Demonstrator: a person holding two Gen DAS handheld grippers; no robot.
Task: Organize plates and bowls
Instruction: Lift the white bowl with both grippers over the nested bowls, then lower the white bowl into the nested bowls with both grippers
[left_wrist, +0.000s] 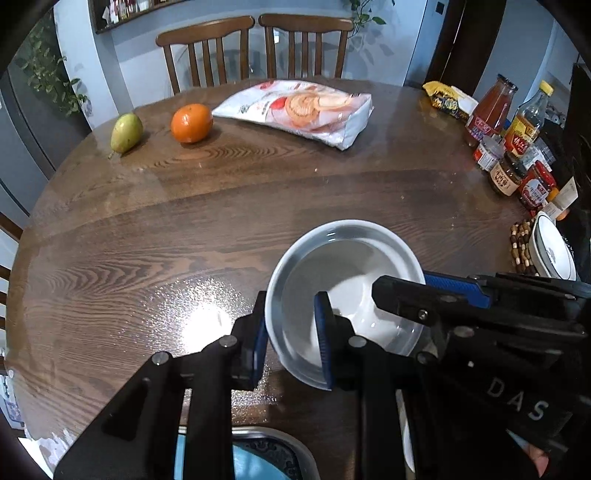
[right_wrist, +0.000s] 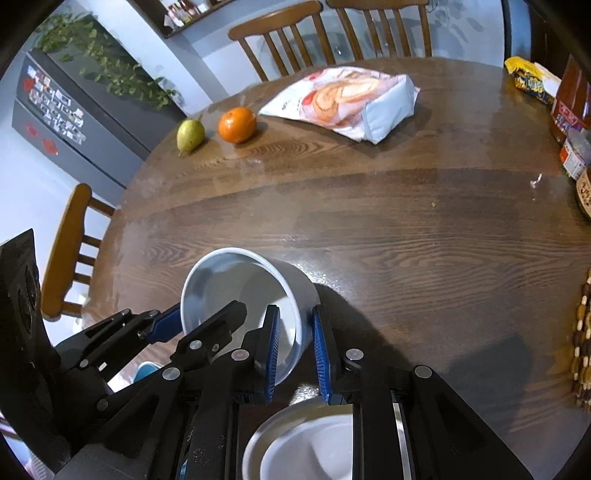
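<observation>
The round wooden table (left_wrist: 184, 229) has wide free room in its middle. The white bowl (left_wrist: 343, 295) is tilted near the front edge. The left gripper (left_wrist: 291, 343) and the right gripper (right_wrist: 295, 354) each pinch its rim. Only the right view shows a second bowl (right_wrist: 295, 443) below.

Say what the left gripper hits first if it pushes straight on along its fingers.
Nothing new first: the left gripper is already shut on the near wall of the white bowl. Pushing on would carry the bowl, probably down onto the bare wooden table just ahead; depth is unclear.
</observation>
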